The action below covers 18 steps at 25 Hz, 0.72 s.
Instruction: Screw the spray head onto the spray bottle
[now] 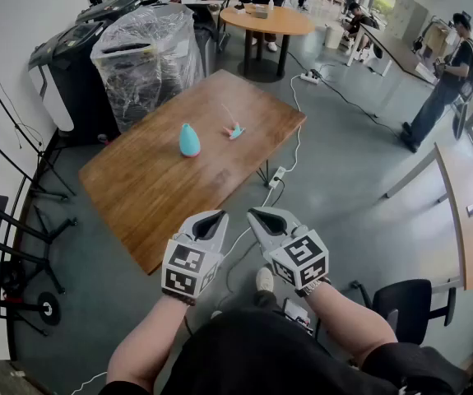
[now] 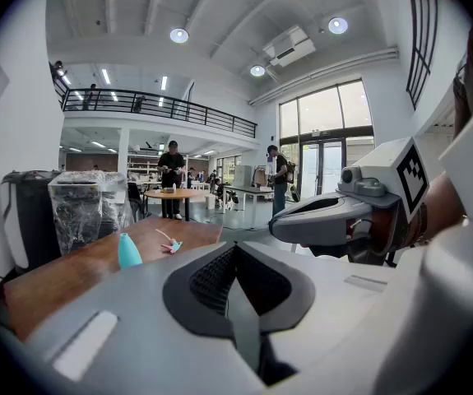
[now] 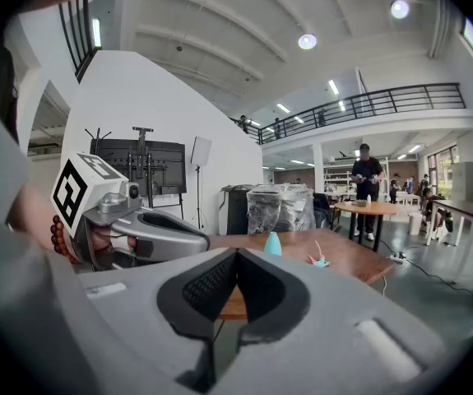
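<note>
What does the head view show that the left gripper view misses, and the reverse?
Head view only: the person's forearms and a black chair. Left gripper view only: ceiling lights, the balcony railing and tall windows. Both: the table with the blue bottle and the spray head lying apart on it, and the shut right gripper.

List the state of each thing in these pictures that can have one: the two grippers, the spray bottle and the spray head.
Left gripper: shut, empty, held short of the table.
Right gripper: shut, empty, beside the left gripper.
Spray bottle: upright on the table, no head on it.
Spray head: lying on the table, apart from the spray bottle, not screwed on.
</note>
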Available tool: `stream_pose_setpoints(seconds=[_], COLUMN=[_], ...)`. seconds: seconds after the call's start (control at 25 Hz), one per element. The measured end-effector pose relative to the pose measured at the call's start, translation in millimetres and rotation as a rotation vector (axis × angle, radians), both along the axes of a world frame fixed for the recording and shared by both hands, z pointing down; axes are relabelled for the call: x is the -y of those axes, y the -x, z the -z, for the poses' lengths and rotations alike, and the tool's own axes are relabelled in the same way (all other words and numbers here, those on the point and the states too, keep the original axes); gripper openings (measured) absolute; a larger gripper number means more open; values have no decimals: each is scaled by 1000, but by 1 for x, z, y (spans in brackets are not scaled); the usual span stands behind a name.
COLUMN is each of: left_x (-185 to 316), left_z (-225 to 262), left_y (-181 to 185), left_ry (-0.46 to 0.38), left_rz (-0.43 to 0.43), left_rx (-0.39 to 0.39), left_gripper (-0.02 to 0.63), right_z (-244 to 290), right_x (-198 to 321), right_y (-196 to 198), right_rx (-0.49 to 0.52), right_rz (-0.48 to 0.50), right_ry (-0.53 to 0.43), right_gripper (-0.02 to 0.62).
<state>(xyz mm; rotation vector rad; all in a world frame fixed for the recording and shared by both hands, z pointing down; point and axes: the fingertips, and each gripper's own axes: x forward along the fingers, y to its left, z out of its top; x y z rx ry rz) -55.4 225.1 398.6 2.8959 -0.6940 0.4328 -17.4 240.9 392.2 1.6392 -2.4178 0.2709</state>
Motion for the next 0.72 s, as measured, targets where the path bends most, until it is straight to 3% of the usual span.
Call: stream_pose_setpoints(seconds=[0.44, 0.72], left_x=[76, 108], left_z=[-21, -40], left_y=[-103, -133], left_ry=[41, 77], left_rz=[110, 164], left_rx=[43, 71], left_gripper=[12, 15], right_z=[-18, -34], right_x=[85, 120], right_y=[-102, -133], right_rx=[18, 29], right_rz=[117, 163], right_ry=[55, 98], right_gripper=[-9, -9])
